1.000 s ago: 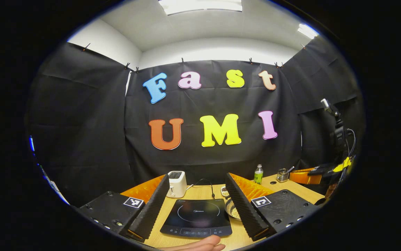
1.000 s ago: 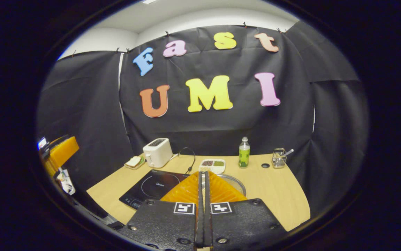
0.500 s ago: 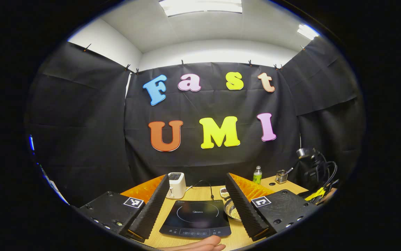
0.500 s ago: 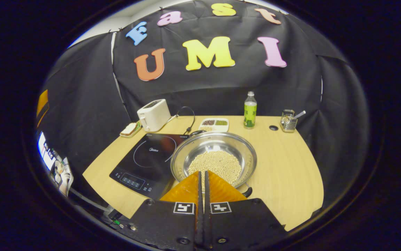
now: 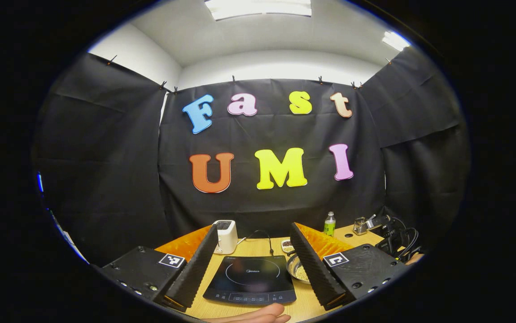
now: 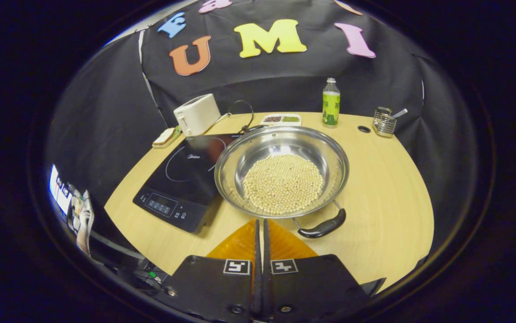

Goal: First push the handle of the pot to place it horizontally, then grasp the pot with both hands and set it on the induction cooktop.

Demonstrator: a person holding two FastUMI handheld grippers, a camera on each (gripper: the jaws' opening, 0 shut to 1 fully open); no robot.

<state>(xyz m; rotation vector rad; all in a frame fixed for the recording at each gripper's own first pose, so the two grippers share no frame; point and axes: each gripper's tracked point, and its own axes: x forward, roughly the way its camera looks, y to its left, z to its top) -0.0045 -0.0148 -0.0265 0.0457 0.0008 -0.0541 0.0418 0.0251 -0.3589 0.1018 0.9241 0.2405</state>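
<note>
The left tongs (image 5: 252,264) are spread wide over the induction cooktop (image 6: 181,179). Right of it, touching its edge, the pot (image 6: 282,172) of beans rests on the surface (image 6: 388,188). The right tongs (image 6: 260,224) are pressed together just near the handle (image 6: 323,228). I judge the push comes next: nudge the handle sideways.

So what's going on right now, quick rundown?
Left gripper open, empty, facing induction cooktop. Right gripper shut, empty, near pot handle. Pot of beans on table, overlapping cooktop's edge. Nothing between gripper and handle.
</note>
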